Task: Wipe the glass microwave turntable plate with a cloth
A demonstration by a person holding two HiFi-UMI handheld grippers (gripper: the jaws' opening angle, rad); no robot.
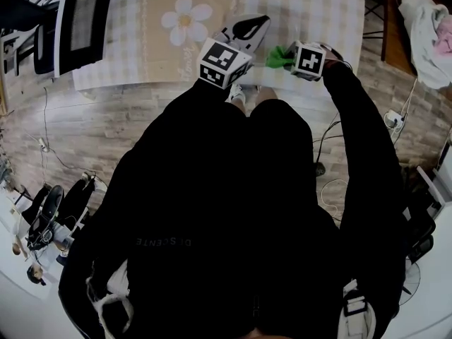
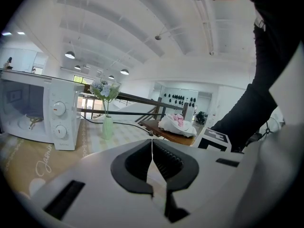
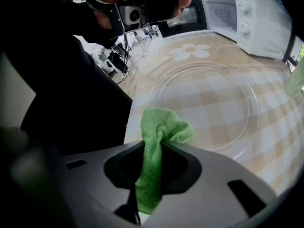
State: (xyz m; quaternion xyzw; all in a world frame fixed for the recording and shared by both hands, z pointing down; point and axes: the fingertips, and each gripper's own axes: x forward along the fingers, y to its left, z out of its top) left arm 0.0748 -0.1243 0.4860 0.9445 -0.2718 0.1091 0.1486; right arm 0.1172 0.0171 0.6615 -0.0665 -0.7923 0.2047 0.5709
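While the right gripper (image 3: 153, 161) pinched a green cloth (image 3: 164, 127), the left gripper (image 2: 152, 158) kept its jaws pressed together, empty. Beige checked tablecloth (image 3: 228, 141) lay beneath, with a white microwave (image 3: 256, 18) at the far left. The clear, ringed turntable plate (image 3: 204, 103) lay flat just beyond the cloth.

The plate (image 3: 209, 103) lies on the table (image 1: 141, 44) — microwave (image 1: 83, 18) to its left, cloth (image 3: 159, 137) near its rim.
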